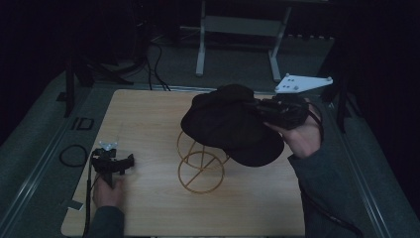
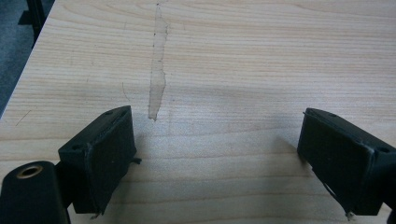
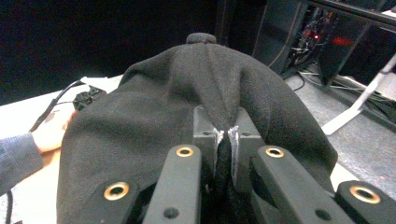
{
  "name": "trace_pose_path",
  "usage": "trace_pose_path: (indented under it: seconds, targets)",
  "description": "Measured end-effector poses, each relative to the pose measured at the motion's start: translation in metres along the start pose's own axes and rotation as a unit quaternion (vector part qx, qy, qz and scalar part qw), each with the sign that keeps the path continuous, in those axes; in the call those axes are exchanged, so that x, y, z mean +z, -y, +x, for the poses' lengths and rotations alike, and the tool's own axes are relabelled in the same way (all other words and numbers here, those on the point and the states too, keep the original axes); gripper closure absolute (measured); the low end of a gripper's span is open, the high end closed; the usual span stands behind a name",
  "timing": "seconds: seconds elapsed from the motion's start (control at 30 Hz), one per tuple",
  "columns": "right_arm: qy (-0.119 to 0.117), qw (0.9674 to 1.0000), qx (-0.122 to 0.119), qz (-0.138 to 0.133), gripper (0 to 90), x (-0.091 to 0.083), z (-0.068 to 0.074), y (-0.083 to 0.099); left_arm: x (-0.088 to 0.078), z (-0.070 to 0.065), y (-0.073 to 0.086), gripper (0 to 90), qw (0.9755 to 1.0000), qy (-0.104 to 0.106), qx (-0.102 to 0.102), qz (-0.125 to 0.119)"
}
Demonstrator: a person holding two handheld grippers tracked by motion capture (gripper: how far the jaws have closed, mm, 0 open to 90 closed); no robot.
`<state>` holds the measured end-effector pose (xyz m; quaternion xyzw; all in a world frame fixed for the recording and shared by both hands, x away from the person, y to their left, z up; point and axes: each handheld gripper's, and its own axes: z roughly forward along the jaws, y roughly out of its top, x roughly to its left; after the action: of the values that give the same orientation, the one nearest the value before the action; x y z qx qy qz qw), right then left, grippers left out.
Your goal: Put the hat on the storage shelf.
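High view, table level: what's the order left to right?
Left gripper → wire stand → black cap → right gripper, shut on the cap's edge.

Right gripper (image 1: 262,110): clamped on black cap (image 1: 228,124) above wire stand (image 1: 200,161)
Left gripper (image 1: 121,163): resting on table (image 1: 148,119), well apart

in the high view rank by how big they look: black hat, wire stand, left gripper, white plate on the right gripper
1. black hat
2. wire stand
3. white plate and left gripper: look about alike, and the plate sits nearer the camera, so unranked.
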<state>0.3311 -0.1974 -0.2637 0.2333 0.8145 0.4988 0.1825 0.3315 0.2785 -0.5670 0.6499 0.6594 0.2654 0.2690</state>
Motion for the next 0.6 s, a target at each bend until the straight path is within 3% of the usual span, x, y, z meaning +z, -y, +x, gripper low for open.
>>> trace_pose_path:
  seconds: [0.6]
  targets:
    - [-0.027, 0.9994, -0.013, 0.018, 83.9, 0.030, 0.013, -0.002, 0.000, 0.000, 0.000, 10.8, 1.0000, 0.000, 0.000, 0.000]
